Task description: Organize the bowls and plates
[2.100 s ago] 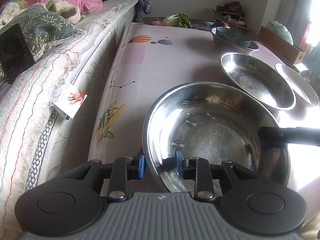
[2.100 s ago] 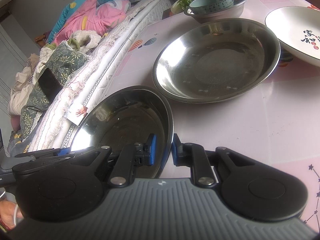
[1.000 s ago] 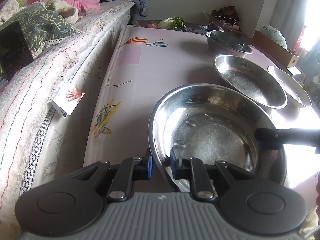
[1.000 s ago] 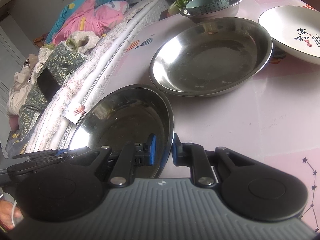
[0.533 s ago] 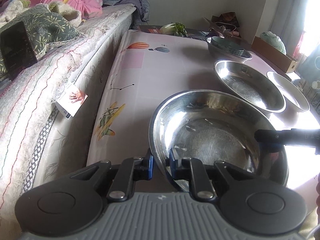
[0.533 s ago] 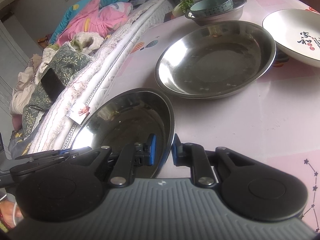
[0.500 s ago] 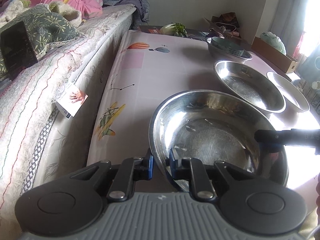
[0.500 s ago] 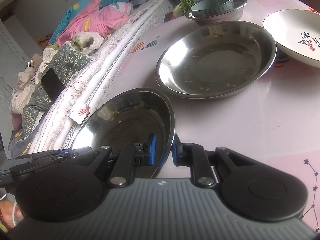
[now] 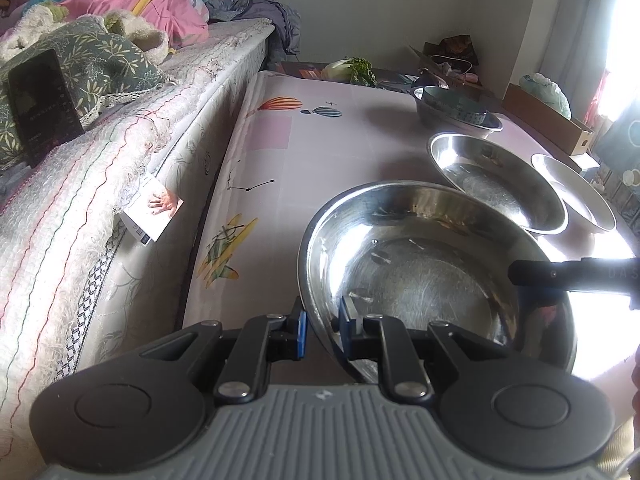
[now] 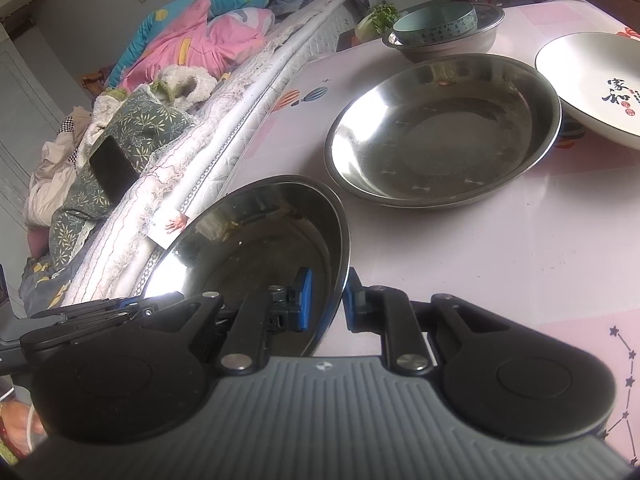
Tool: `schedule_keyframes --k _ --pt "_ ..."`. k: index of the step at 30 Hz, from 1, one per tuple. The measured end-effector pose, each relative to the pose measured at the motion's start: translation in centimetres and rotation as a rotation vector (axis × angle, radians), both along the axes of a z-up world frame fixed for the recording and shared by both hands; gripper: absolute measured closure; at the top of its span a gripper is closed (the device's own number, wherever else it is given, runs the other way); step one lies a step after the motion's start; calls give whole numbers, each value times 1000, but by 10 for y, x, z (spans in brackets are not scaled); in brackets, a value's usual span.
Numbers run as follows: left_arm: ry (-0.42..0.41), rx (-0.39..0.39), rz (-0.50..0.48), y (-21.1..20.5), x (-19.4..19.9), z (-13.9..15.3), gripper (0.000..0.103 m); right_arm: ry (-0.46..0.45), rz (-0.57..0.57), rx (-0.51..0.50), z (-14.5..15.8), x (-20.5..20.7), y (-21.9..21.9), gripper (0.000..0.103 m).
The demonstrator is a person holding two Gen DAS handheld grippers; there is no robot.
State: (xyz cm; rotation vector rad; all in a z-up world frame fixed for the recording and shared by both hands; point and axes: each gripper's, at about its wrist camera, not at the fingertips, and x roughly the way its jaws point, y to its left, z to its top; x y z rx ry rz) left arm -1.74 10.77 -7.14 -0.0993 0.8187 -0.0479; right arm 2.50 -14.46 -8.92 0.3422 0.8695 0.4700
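A quilted bed (image 9: 120,152) piled with bedding runs along the left of the pink table (image 9: 320,148). At lower center a steel bowl (image 9: 432,272) is pinched at opposite rims by the left gripper (image 9: 322,330) and right gripper (image 10: 326,300). Ahead, toward upper right, sit a wide steel basin (image 10: 444,128), a white plate (image 10: 592,84) and a teal bowl (image 10: 434,24) nested in a steel one.

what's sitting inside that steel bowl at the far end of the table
A teal bowl with a patterned band sits tilted inside the far steel bowl. Its rim and wall show; the steel rim hides its base and anything beneath it.
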Motion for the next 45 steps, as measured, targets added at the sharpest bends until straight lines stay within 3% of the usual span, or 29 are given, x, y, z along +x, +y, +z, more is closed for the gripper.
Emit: schedule_keyframes --k 23,45 --pt "-54 11 -7 -12 11 18 86 -42 -26 15 19 6 -11 88" --pt "-72 6 -138 -65 81 31 86 -44 -185 13 30 31 -69 87"
